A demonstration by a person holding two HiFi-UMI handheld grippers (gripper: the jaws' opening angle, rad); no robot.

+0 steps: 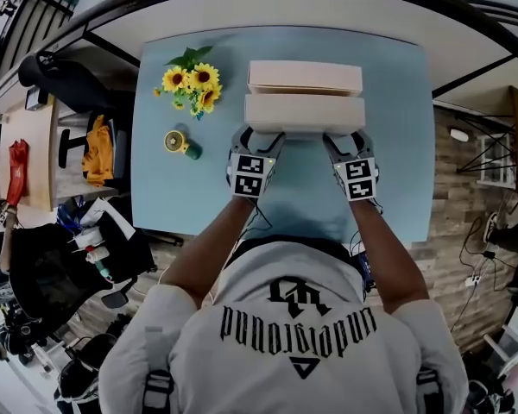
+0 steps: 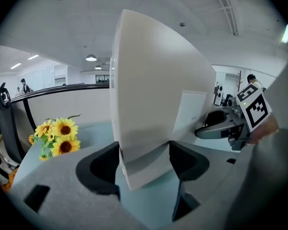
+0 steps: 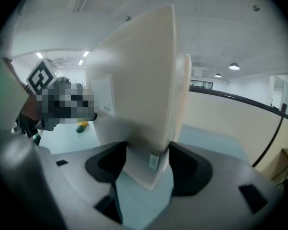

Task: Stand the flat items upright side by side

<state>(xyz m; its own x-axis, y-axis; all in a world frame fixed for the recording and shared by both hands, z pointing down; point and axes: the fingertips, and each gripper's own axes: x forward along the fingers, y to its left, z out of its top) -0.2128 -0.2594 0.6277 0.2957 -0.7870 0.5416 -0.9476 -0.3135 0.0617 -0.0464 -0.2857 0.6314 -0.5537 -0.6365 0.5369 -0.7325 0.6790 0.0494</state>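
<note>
Two flat beige boxes stand on edge side by side on the light blue table [image 1: 173,188]. The far box [image 1: 304,77] stands free, close behind the near box [image 1: 304,113]. My left gripper [image 1: 263,138] is shut on the near box's left end and my right gripper [image 1: 341,138] on its right end. In the left gripper view the near box [image 2: 153,99] rises upright between the dark pads [image 2: 104,166] of the left gripper [image 2: 144,164]. In the right gripper view the right gripper [image 3: 146,164] pinches the near box [image 3: 134,104], with the far box [image 3: 185,95] just behind it.
A bunch of sunflowers [image 1: 192,83] lies at the table's back left, with a small yellow and green object [image 1: 180,143] in front of it. A chair and clutter stand left of the table. A black rail runs beyond the table's far edge.
</note>
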